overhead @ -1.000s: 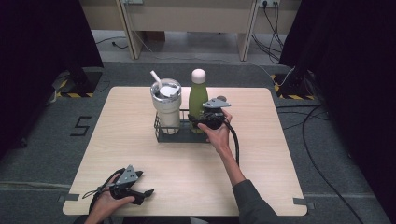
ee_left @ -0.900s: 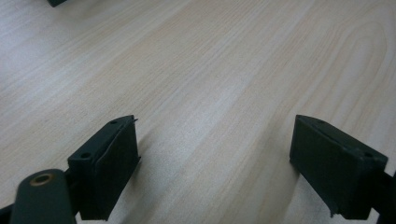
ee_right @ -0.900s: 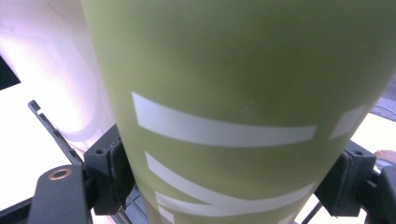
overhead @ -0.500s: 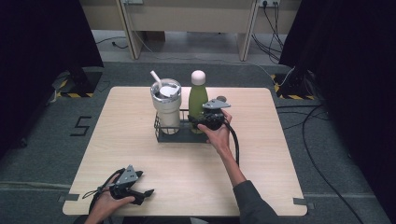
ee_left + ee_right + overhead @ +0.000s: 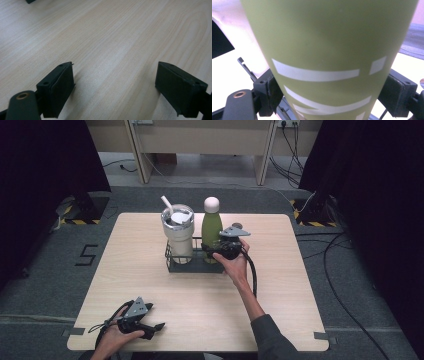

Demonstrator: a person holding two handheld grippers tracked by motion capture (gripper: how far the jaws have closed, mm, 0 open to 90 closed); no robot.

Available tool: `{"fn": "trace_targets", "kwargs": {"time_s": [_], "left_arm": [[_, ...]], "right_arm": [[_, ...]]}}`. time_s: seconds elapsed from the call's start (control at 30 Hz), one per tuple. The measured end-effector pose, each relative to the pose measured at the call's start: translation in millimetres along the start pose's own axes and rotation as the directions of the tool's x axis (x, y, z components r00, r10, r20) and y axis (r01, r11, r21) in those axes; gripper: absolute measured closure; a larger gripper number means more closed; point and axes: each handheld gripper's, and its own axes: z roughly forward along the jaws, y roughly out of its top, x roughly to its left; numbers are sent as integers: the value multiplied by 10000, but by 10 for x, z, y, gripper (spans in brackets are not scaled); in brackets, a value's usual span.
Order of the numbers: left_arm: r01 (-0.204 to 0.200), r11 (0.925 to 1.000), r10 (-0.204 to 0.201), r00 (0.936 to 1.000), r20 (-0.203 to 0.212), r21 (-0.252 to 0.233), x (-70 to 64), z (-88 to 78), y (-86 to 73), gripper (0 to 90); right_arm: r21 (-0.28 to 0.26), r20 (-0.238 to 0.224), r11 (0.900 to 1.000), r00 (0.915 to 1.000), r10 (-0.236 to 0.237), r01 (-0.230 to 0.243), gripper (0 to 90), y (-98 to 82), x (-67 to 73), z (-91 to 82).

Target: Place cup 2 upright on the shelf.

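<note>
Table (image 5: pixel 150 270) bears a black wire caddy (image 5: pixel 172 265) holding a lidded steel tumbler (image 5: pixel 178 232) and the green bottle (image 5: pixel 324 45), which stands between the right gripper (image 5: pixel 216 251) pads. Its jaws have just been opening, left pad touching, right barely clear. Withdrawing crooked could drag and tip the bottle. The left gripper (image 5: pixel 115 87) rests released, nothing between.

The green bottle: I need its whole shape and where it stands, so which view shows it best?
The high view: the green bottle stands upright in the black rack, white cap and all, beside the tumbler. The right gripper view gives a close-up of its body between the jaws.
</note>
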Motion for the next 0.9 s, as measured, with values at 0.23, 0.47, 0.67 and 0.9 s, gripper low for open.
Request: {"fn": "trace_targets", "kwargs": {"time_s": [0.23,0.47,0.67,0.9], "left_arm": [[8,10000,-8,10000,-2,-3,-1,0,0,146],[7,10000,-7,10000,-5,-3,-1,0,0,146],[-16,10000,16,10000,-16,-2,1,0,0,146],[6,10000,-6,10000,-12,-4,-1,1,0,146]], "right_arm": [[-371,-72,9993,10000,6,-9,169,52,2,-94],[-399,-129,9992,9999,49,-54,169,86,8,-179],[-359,-82,9993,9999,-122,119,167,116,18,-268],[-335,18,9991,9997,-253,254,167,114,14,-372]]}}
